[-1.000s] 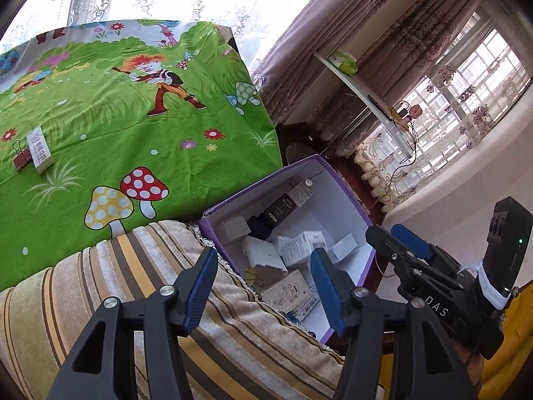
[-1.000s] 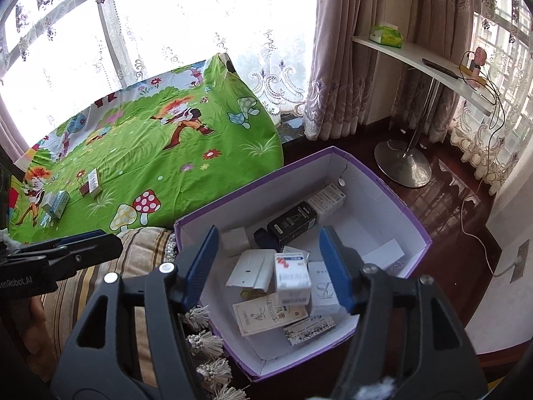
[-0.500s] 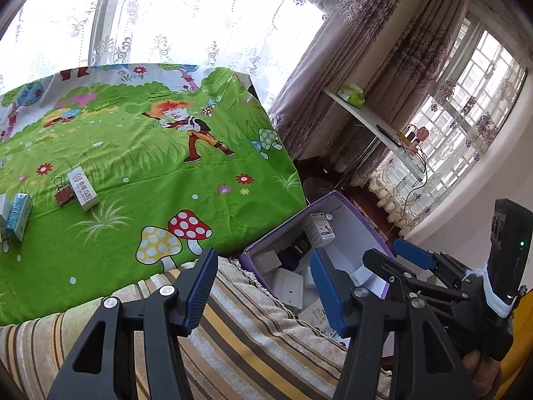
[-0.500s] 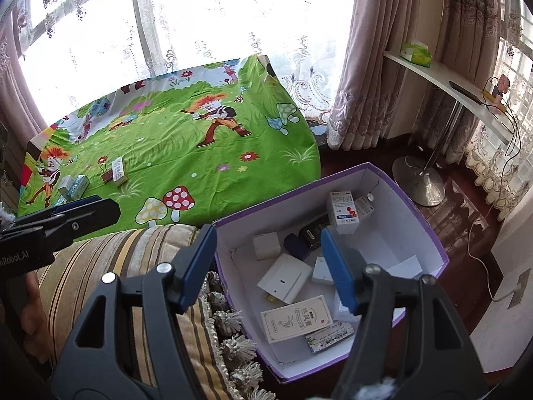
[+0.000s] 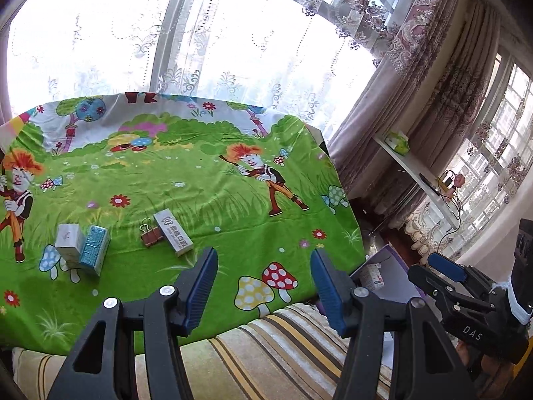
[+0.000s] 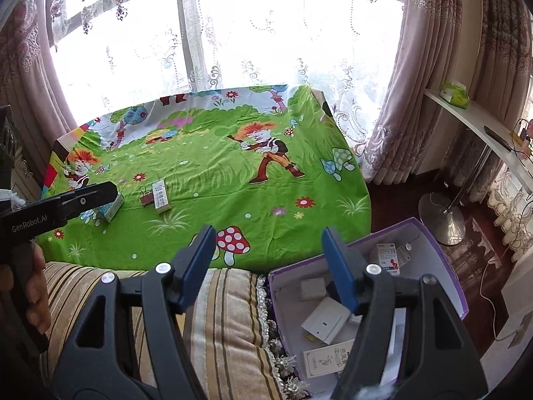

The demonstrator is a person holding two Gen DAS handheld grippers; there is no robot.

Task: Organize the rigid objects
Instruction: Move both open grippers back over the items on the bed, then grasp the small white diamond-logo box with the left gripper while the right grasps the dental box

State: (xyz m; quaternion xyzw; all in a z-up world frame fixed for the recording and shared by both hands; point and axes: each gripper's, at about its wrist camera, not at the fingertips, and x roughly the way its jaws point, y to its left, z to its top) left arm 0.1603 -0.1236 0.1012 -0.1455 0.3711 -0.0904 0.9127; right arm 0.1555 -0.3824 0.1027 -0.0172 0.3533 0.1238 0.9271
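Note:
On the green cartoon tablecloth (image 5: 206, 200) lie a long white box (image 5: 173, 232), a brown binder clip (image 5: 150, 235), a small white box (image 5: 68, 241) and a teal box (image 5: 95, 248). The same long white box (image 6: 160, 196) and clip (image 6: 146, 198) show in the right wrist view. A purple-rimmed box (image 6: 443, 260) at the lower right holds several small packages. My left gripper (image 5: 263, 286) is open and empty above the table's near edge. My right gripper (image 6: 266, 266) is open and empty between the table and the purple box.
A striped cushion (image 6: 226, 326) with a tasselled edge lies in front of the table. A white shelf (image 6: 479, 133) on a round metal foot (image 6: 439, 223) stands at the right. Curtains and a bright window lie behind the table.
Both grippers have lifted and swung left, away from the purple box toward the tablecloth. The small boxes and clip on the cloth have come into fuller view. Both stay open.

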